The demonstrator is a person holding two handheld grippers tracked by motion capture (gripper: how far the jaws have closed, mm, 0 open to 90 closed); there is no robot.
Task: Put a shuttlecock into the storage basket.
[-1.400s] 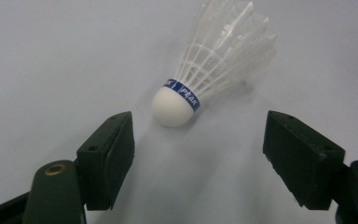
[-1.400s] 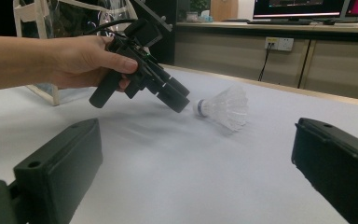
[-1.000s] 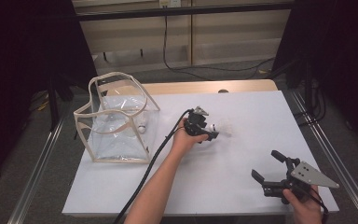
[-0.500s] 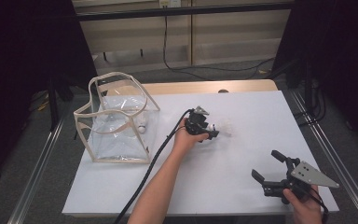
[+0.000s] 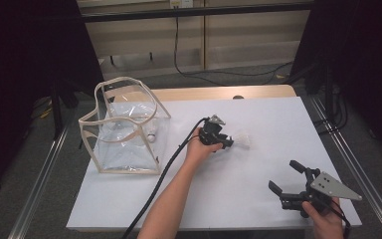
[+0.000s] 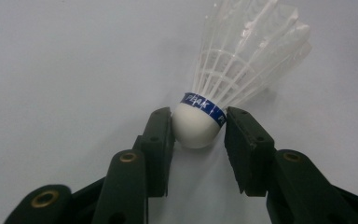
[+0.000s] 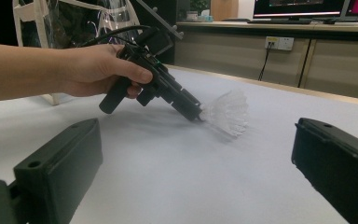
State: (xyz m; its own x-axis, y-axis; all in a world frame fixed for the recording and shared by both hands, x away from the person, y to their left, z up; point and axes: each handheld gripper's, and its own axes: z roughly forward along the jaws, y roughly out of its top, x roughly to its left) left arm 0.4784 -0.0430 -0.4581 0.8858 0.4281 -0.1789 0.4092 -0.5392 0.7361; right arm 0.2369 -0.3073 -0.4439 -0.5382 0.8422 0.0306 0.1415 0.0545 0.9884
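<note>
Shuttlecock (image 6: pixel 200 122) mid-table between left gripper (image 6: pixel 198 135) fingers (image 6: pixel 161 140)

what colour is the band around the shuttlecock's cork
Blue with white lettering, on the shuttlecock above its white cork; clearest in the left gripper view.

A shuttlecock (image 6: pixel 223 88) is showing translucent white plastic feathers, a smooth matt cork head and glossy blue band, between matt black plastic fingers (image 6: pixel 161 140), on a smooth matt white table (image 5: pixel 258 199).
</note>
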